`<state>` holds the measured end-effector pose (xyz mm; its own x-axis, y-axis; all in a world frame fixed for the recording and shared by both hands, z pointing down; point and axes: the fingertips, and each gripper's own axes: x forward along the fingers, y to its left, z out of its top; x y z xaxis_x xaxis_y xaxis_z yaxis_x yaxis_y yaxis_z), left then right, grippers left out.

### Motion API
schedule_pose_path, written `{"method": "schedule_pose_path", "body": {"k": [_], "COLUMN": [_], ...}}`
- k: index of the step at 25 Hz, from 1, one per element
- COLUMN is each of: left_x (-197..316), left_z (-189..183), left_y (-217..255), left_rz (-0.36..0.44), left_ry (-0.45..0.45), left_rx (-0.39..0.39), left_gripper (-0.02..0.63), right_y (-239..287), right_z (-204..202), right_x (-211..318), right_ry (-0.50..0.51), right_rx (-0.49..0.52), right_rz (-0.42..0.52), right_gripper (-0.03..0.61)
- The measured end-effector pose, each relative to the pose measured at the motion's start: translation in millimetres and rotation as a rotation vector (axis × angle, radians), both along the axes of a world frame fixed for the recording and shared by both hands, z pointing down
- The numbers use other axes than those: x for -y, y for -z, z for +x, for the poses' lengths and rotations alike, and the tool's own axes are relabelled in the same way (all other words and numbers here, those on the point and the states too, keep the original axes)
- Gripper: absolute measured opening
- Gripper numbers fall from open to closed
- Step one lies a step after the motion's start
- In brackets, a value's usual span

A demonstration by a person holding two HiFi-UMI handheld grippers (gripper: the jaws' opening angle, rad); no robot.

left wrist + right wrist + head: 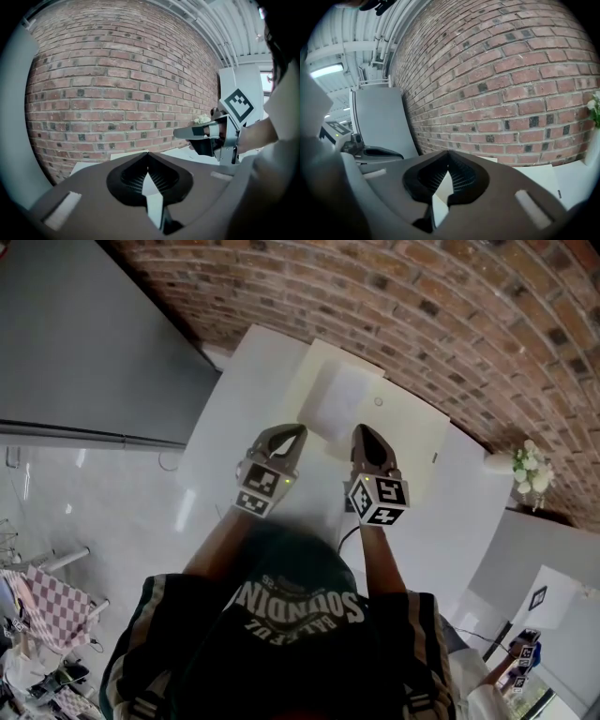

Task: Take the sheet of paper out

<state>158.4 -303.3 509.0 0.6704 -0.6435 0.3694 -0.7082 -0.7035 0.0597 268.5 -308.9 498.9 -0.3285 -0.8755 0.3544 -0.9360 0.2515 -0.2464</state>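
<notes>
A flat cream folder lies on the white table by the brick wall. A whiter sheet of paper rests at its near-left part; I cannot tell whether it lies on the folder or inside it. My left gripper hovers at the sheet's near-left edge with its jaws shut and nothing between them. My right gripper hangs just right of it, over the folder, also shut and empty. In the left gripper view the right gripper shows at the right. In the right gripper view the left gripper shows at the left.
A brick wall runs behind the table. A grey panel stands to the left. A small white vase of flowers sits at the table's far right end. The person's torso fills the lower part of the head view.
</notes>
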Motion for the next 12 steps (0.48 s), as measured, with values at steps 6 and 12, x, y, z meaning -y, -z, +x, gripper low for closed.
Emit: {"method": "schedule_pose_path", "body": {"k": [6,12], "left_x": [11,19], "left_z": [8,11], "left_y": [-7,-15], "left_rz": [-0.016,-0.035], "left_ry": [-0.007,-0.011], "left_rx": [-0.002,-0.001], "left_gripper": [0.011,0.011], "right_y": [-11,-24], "right_z": [12,17], "right_x": [6,14], "right_ry": [-0.010,-0.019], "right_rx": [0.002,-0.008], "right_rz": [-0.025,-0.058], "right_gripper": [0.000,0.000]}}
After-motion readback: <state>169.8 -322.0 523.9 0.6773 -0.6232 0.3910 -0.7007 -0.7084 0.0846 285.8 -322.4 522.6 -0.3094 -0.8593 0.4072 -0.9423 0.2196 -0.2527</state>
